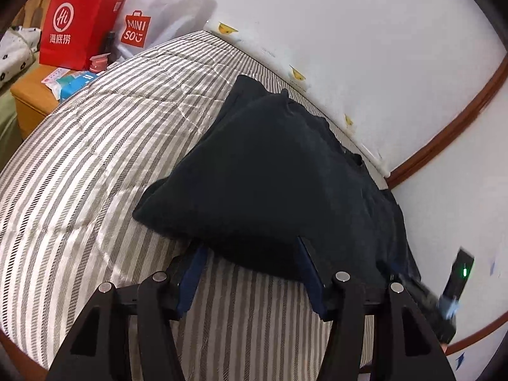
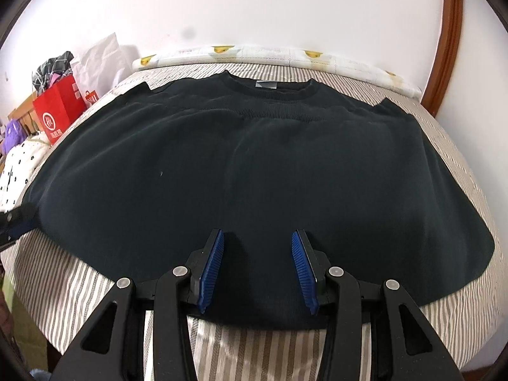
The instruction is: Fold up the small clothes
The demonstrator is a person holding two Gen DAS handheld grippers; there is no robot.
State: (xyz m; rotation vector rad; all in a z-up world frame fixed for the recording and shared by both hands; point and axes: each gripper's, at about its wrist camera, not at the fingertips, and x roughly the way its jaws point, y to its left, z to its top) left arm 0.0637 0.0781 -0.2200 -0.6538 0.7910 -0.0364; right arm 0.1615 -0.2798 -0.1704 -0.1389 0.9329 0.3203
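Note:
A black sweater (image 2: 254, 171) lies on the striped bed, folded in half with its lower part over the chest, neckline and grey label (image 2: 266, 84) at the far side. In the left wrist view the sweater (image 1: 270, 184) runs along the wall. My left gripper (image 1: 250, 244) is open, its blue fingers straddling the near folded edge, empty. My right gripper (image 2: 257, 235) is open over the sweater's near fold edge, holding nothing. The right gripper shows blurred in the left wrist view (image 1: 444, 304); the left one shows at the right wrist view's left edge (image 2: 14, 219).
The bed has a grey-striped cover (image 1: 95, 158). A white wall (image 1: 365, 47) runs along its far side. A red paper bag (image 1: 79, 22) and a white Miniso bag (image 1: 152, 19) stand on a wooden cabinet (image 1: 31, 101) past the bed's end. A padded bumper (image 2: 270, 54) lines the wall.

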